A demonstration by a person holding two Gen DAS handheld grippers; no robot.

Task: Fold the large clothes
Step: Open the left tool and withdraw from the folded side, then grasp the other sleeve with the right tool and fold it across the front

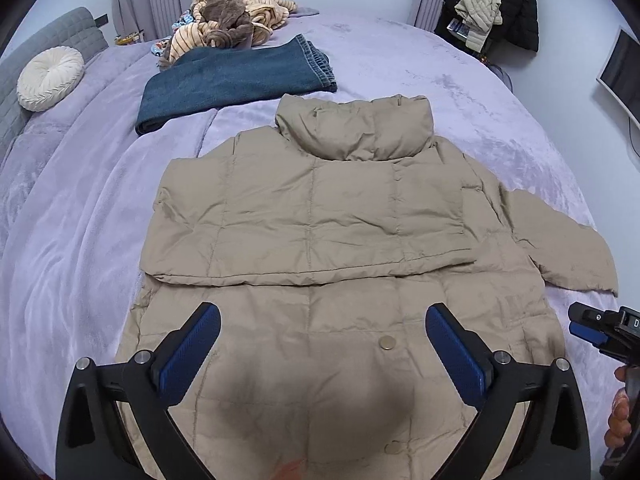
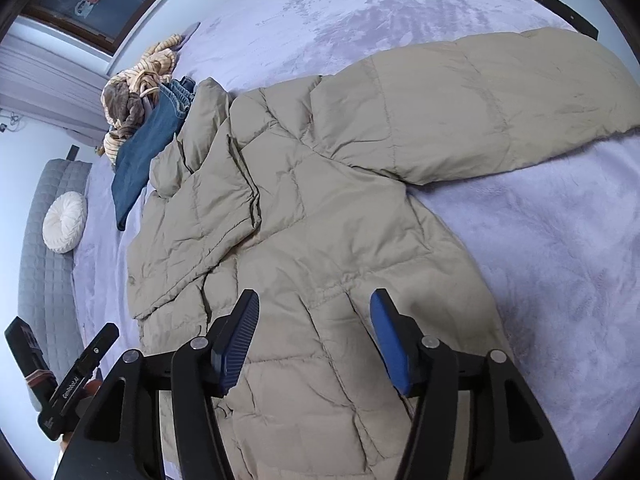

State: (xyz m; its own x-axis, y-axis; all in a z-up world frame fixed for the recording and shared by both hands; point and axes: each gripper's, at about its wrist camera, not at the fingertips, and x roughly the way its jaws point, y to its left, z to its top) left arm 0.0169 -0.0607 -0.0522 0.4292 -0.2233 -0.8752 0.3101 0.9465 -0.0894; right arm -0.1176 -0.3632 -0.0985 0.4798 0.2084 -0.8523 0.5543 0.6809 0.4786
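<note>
A beige puffer jacket [image 1: 312,216] lies flat on the lavender bed cover [image 1: 80,240], hood [image 1: 356,128] at the far end. One side is folded over across its back. The other sleeve [image 1: 560,240] stretches out to the right, and shows large in the right wrist view [image 2: 500,100]. My left gripper [image 1: 323,312] hovers open above the jacket's lower part, nothing between its blue pads [image 1: 192,352]. My right gripper [image 2: 315,298] is open above the jacket [image 2: 320,208] near its side edge, holding nothing. It also shows at the right edge of the left wrist view [image 1: 592,324].
Folded blue jeans [image 1: 236,80] and a heap of striped plush fabric [image 1: 236,16] lie at the far side of the bed. A round white cushion [image 1: 50,78] leans on the grey headboard [image 1: 24,92]. Dark coats [image 1: 492,8] hang at the far right, by a screen [image 1: 624,72].
</note>
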